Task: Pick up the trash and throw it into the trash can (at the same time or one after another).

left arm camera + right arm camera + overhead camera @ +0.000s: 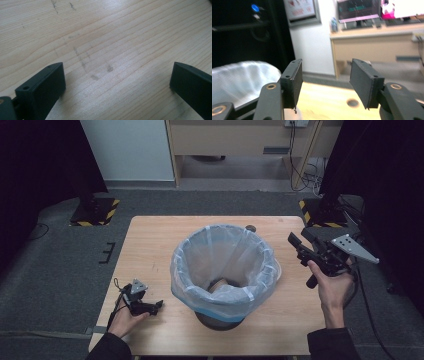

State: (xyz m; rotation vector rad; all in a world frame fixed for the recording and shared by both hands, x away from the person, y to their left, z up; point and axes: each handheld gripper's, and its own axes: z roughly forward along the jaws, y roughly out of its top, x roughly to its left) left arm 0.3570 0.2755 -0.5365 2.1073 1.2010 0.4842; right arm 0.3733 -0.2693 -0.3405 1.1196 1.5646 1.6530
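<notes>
Bin (223, 275) with a clear liner sits mid-table (150, 250). Left gripper (158, 305) lies low beside it, jaws wide, empty. Right gripper (300, 241) is raised at the bin's right, jaws parted, seemingly empty.

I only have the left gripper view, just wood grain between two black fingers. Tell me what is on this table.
Observer: A bin lined with a translucent bag stands mid-table.
Operator: Give me my left gripper's place.
Observer: The left gripper lies low on the table, left of the bin, open.
Operator: Now the right one.
Observer: The right gripper is raised to the right of the bin, fingers apart, nothing between them.
</notes>
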